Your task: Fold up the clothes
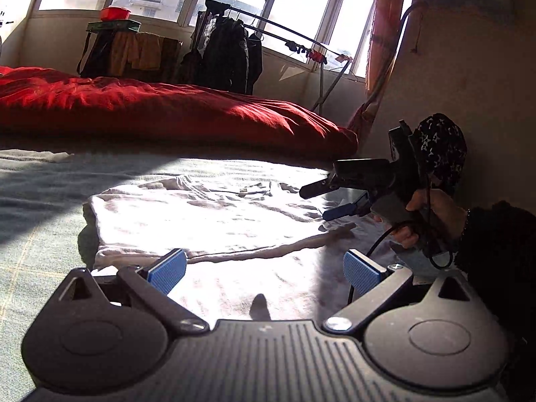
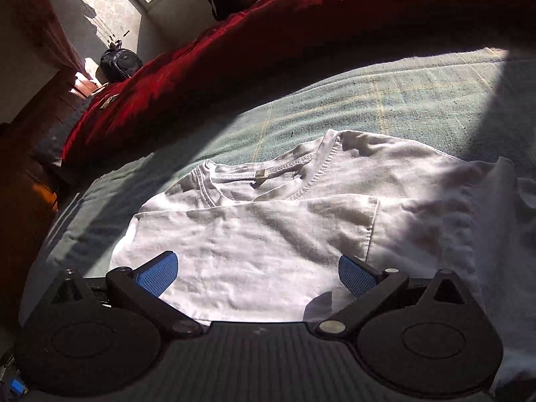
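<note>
nearest, the left gripper [image 1: 264, 273] and right gripper [image 2: 258, 273] both hang with fingers spread, holding nothing, low over the white t-shirt [image 2: 268, 234]. it lies partly folded on the green bed cover [image 2: 385, 100] (collar at the far edge). pinch the near hem corners evenly, then carry them toward the collar, short of the red duvet [image 1: 150, 107].

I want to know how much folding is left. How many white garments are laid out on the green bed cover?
1. A single white cotton T-shirt lies flat on the green checked bed cover, collar toward the red quilt, under both open grippers. Others could be out of frame.
</note>
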Demonstrator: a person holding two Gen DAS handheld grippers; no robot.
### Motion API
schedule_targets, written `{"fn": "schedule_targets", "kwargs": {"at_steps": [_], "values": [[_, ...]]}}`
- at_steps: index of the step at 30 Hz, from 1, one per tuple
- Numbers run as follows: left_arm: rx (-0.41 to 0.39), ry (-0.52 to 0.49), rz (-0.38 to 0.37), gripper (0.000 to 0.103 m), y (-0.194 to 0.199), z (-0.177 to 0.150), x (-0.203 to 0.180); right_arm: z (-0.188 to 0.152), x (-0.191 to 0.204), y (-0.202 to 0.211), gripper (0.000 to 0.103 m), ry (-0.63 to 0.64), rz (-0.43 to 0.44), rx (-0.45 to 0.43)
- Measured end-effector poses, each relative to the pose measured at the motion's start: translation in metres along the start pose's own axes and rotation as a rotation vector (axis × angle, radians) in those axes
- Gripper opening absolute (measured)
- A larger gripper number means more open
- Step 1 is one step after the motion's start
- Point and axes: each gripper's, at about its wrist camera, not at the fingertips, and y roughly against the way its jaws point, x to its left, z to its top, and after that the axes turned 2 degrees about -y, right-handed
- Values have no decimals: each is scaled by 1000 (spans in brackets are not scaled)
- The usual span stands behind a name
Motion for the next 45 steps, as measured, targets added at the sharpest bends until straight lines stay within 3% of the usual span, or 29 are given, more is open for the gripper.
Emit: {"fn": "schedule_targets", "kwargs": {"at_steps": [3,5,8,10,14,18,26,31,34,37,40,45], "values": [[12,2,19,100,-3,0,1,-6,-8,-7,103,21,-33,34],[13,6,23,100,-2,-1,2,-6,-11,1,103,1,-31,1],[7,10,14,100,0,-1,3,-5,-4,19,103,34,-97,-70],[8,8,12,100,0,-1,3,-1,-3,18,103,43,-85,-57],[20,-1,20,100,-2,-1,1,1,-15,-8,103,15,-144,-12],[24,-7,8,100,0,-1,-1,-4,-15,-5,103,-18,-175,-47],[-48,-75,-26,100,36,2,-9,-20,75,6,103,265,-162,-53],[-98,-86,-75,100,52,4,-8,-23,134,-39,103,453,-167,-51],[-83,-92,-87,100,47,4,-8,-27,160,-74,103,529,-145,-19],[-54,-106,-84,100,40,3,-13,-34,178,-104,103,574,-144,30],[-32,-128,-89,100,34,1,-20,-46,179,-120,103,605,-184,141],[42,-170,-85,100,16,-5,-35,-62,163,-70,103,630,-234,172]]}}
